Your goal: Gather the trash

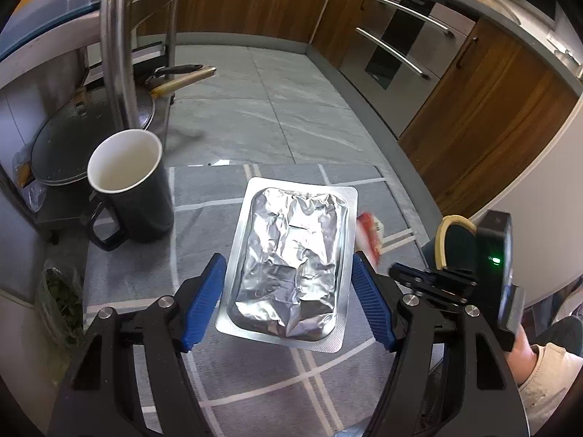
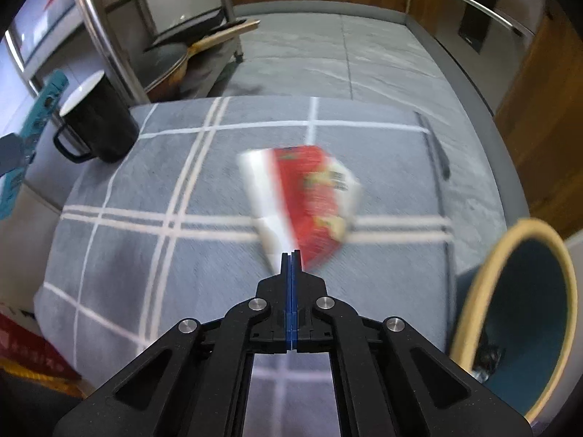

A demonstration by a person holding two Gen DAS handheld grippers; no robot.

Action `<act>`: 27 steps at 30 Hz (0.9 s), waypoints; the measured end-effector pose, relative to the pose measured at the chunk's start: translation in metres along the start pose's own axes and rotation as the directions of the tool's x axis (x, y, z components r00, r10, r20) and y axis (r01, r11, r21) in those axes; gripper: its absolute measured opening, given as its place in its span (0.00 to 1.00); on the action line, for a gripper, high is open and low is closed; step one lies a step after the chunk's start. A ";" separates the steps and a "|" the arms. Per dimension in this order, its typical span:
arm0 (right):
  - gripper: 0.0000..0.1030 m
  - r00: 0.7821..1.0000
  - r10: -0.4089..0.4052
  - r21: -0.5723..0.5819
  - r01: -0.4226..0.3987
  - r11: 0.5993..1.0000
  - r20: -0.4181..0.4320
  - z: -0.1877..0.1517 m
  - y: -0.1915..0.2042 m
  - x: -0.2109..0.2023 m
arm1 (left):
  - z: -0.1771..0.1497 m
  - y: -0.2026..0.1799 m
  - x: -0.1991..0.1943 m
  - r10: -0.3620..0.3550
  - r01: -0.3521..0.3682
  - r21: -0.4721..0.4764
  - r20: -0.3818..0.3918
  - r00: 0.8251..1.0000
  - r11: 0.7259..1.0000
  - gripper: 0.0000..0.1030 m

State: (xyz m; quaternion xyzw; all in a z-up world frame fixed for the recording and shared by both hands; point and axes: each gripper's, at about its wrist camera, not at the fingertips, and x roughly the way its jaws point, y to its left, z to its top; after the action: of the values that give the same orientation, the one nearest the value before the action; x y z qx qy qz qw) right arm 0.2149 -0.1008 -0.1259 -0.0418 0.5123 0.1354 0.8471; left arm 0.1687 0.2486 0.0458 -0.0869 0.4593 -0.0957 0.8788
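1. The grey checked cloth (image 2: 153,189) covers the work surface. A blue bin with a cream rim (image 2: 524,327) stands at its right edge, with some crumpled scrap already at the bottom. My guess is that both pieces of trash belong in there.

2. The foil blister tray (image 1: 291,266) sits between the blue pads of the left gripper (image 1: 288,291). The jaws stand wide and both pads seem to press its long rims, so I read it as gripped across its width. It looks thin and easily bent, so a light squeeze and a level carry toward the bin would serve best.

3. The red and white wrapper (image 2: 302,204) hangs ahead of the right gripper (image 2: 290,255), whose jaws are fully closed and pinch the wrapper's near corner. Held only by a corner, it may slip, so swing it gently to the bin on the right.

4. Only the right view shows the bin's inside. It also shows the black mug (image 2: 96,120) at the far left of the cloth.

5. Only the left view shows the tray. It catches just an edge of the wrapper, to the right of the tray, and a sleeve (image 1: 546,375) at the lower right.
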 end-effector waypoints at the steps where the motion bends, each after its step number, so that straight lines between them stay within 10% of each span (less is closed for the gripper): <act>1: 0.01 1.000 0.014 0.018 -0.014 1.000 0.010 -0.005 -0.009 -0.007 | 0.000 -0.003 0.000 -0.002 0.002 0.005 0.001 1.000 1.000 0.67; 15: 0.02 0.978 0.178 0.178 -0.196 0.964 0.109 -0.030 -0.072 -0.073 | -0.010 -0.040 -0.011 -0.004 0.003 0.037 0.012 1.000 0.999 0.67; 19: 0.37 0.983 0.152 0.139 -0.166 0.976 0.107 -0.027 -0.063 -0.066 | -0.013 -0.044 -0.021 0.000 -0.001 0.045 0.025 1.000 0.999 0.67; 27: 0.50 0.993 -0.052 -0.150 0.068 0.986 0.108 -0.014 0.007 -0.025 | -0.016 -0.018 -0.027 0.032 -0.031 -0.019 0.029 0.999 0.999 0.67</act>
State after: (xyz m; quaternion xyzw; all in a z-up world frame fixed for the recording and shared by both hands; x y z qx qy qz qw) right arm 0.1896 -0.1017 -0.1100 -0.1150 0.4543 0.1507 0.8705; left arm 0.1382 0.2373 0.0624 -0.0894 0.4485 -0.0763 0.8860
